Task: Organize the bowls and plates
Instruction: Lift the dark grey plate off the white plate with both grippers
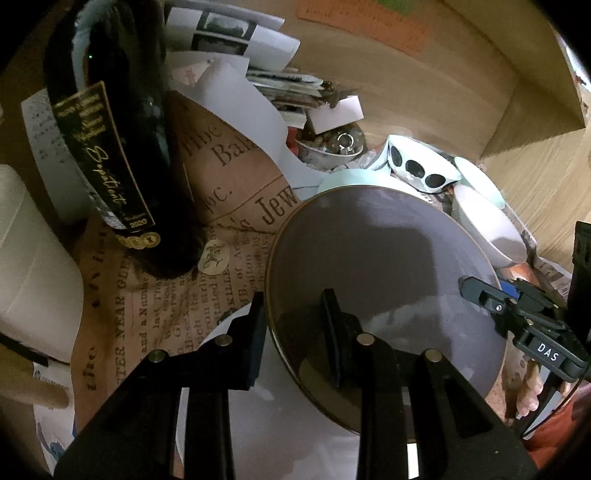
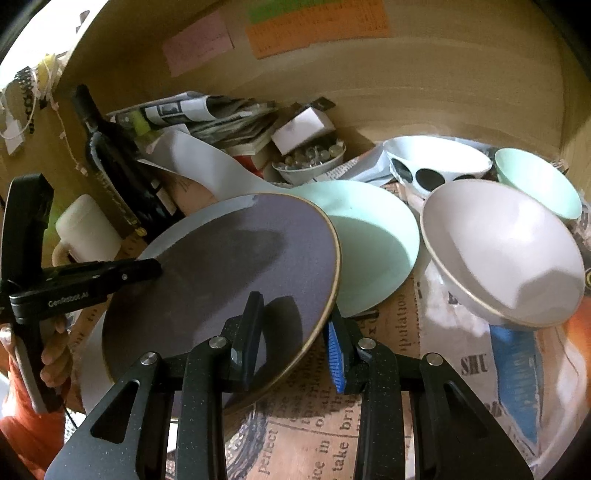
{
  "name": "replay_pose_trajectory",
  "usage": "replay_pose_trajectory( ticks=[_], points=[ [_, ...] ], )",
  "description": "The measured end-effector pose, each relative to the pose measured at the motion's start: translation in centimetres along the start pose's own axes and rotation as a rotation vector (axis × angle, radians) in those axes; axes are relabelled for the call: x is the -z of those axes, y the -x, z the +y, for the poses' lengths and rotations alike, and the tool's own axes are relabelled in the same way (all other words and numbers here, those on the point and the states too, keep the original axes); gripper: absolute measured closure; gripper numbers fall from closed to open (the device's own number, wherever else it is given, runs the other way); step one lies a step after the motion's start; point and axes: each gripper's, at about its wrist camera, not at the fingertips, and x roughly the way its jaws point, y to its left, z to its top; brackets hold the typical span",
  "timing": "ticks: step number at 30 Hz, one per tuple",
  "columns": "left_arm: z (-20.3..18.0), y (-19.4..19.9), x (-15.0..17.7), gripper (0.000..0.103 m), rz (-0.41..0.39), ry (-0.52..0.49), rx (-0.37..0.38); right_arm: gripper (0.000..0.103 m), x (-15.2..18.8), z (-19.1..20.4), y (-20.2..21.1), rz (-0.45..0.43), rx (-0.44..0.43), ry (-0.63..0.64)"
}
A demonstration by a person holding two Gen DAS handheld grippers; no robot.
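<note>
Nearest in both wrist views, the grey plate [image 2: 221, 280] with its thin gold rim is pinched from two sides and held tilted above the newsprint-patterned paper [image 2: 314, 424] that covers the shelf floor. The right gripper [image 2: 295, 343] clamps the plate's near right rim, one finger on the top face and the blue-padded finger [image 2: 336, 354] beneath it; the left gripper [image 1: 295, 332] grips the opposite rim the same way, one finger lying on the grey face and the other under the edge. A hand [image 2: 51, 354] in an orange sleeve holds the left tool. Just behind the grey plate, partly covered by it, lies a mint green plate [image 2: 373, 240]. To its right a white bowl [image 2: 502, 254] with a gold rim leans on its side, mouth facing the camera, close beside the plates. Behind that, near the right rear corner of the shelf, sit a white bowl with black dots [image 2: 432, 166] and a small mint bowl [image 2: 535, 181]. On the left side a dark wine bottle [image 1: 110, 140] stands close to the plate's left edge, with a white mug [image 2: 85, 229] beside it. Further back, a curled white sheet [image 2: 207, 166], a stack of newspapers [image 2: 221, 118] and a small dish of glass beads [image 2: 310, 162] crowd the rear wall, where coloured paper notes [image 2: 317, 26] are stuck.
</note>
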Motion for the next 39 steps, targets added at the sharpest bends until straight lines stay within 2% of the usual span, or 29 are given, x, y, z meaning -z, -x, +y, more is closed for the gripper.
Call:
replay_pose_trajectory(
  ticks=[7,20,39],
  points=[
    [-1.4,1.8,0.6,0.074,-0.044,-0.022,-0.013,0.074,0.3,-0.1,1.8,-0.031,-0.007,-0.001],
    [-4.8,4.8,2.1,0.074,-0.100,-0.045,0.007,0.074,1.6,-0.8,5.9,-0.094,0.010,-0.001],
    [-10.5,6.4,5.0,0.074,-0.113,-0.083,0.033,0.074,5.1,-3.9,10.8,-0.148,0.046,-0.034]
  ],
)
